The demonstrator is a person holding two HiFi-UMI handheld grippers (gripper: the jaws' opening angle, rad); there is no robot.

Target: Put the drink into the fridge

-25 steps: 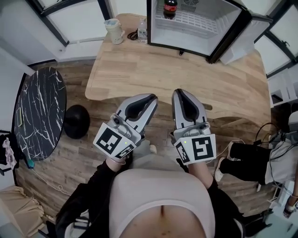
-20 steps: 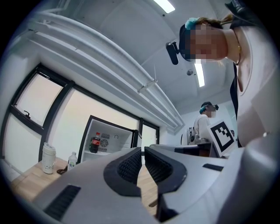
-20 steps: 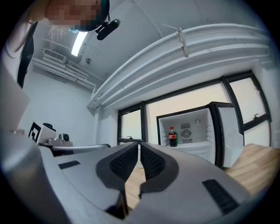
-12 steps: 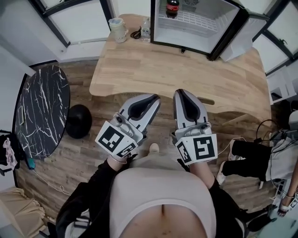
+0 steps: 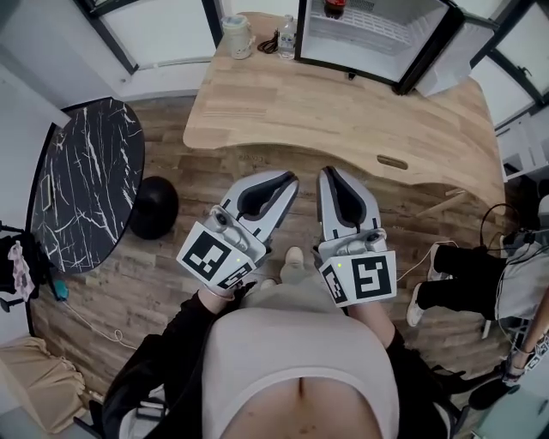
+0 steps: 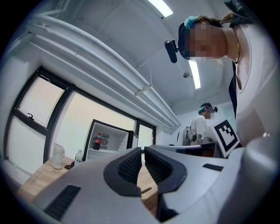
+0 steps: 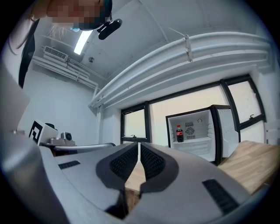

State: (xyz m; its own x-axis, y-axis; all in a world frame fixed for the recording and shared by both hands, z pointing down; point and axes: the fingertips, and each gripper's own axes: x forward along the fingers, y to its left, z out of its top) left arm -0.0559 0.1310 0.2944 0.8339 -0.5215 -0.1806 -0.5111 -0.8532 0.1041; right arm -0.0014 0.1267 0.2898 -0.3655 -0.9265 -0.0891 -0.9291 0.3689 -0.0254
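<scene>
Stepped back from worktop; drink looks placed.

The floor [image 5: 171, 283] now lies under both claws. The worktop [image 5: 343, 111] and fridge [image 5: 377, 34] sit farther up the head view than a second ago, and the fridge door [image 5: 446, 60] hangs open. Left claw [image 6: 143, 151] and right claw [image 7: 139, 146] are side by side, jaws together, nothing between. The drink [image 7: 179, 133] stands upright on the fridge shelf, well apart, ahead of the claws. Only the door seems left.

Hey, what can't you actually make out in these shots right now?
- Cola bottle: head view, cut off by the top edge; label too small in both gripper views.
- Fridge, lower edge: left gripper view, behind the left gripper.
- Dark thing beside the water bottle: head view, too small to name.
</scene>
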